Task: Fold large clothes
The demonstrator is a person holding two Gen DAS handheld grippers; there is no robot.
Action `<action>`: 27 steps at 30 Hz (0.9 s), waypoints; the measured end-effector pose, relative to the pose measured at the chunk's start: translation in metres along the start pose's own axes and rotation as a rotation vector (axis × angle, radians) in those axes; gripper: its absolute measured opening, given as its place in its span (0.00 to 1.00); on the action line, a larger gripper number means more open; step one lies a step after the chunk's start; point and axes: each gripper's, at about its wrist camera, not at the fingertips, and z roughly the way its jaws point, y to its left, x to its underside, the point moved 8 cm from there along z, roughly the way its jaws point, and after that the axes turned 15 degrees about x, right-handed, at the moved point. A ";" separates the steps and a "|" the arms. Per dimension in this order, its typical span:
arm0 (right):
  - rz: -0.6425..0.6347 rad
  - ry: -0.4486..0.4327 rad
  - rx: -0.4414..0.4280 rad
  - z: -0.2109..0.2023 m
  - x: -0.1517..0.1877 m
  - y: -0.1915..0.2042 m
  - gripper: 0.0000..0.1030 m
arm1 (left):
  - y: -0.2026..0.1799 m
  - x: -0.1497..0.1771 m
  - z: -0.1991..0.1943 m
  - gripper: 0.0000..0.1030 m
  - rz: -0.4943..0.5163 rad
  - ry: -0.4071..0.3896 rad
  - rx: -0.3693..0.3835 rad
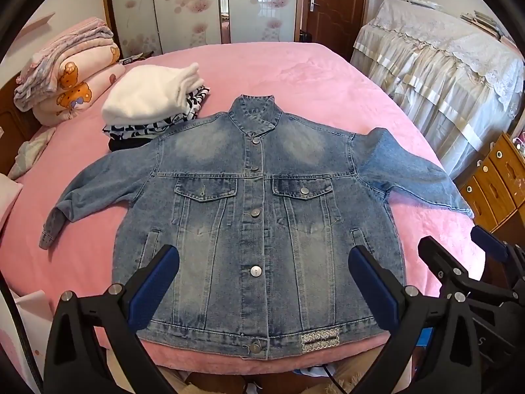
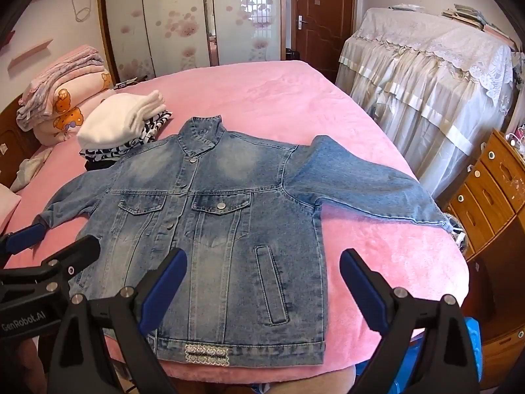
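A pink bed (image 1: 311, 75) fills the room. A denim jacket (image 1: 256, 216) lies flat on its near half, front up and buttoned, collar far, hem at the near edge, sleeves spread left and right. At far left sits a stack of folded clothes (image 1: 154, 105), touching the jacket's shoulder. The left claw (image 1: 262, 289) and right claw (image 2: 261, 290) hover over the hem, both with jaws wide apart, holding nothing.

Risks, as I judge them: stiff denim could slip from a shallow pinch, and a swung sleeve might topple the nearby stack. The right sleeve overhangs the bed edge and could drag the jacket off.

"GenRobot.AI" is printed on the left claw's body.
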 end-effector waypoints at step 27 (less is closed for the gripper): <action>0.022 0.057 -0.039 0.019 0.007 0.001 0.92 | 0.003 0.003 0.012 0.99 -0.009 0.030 -0.010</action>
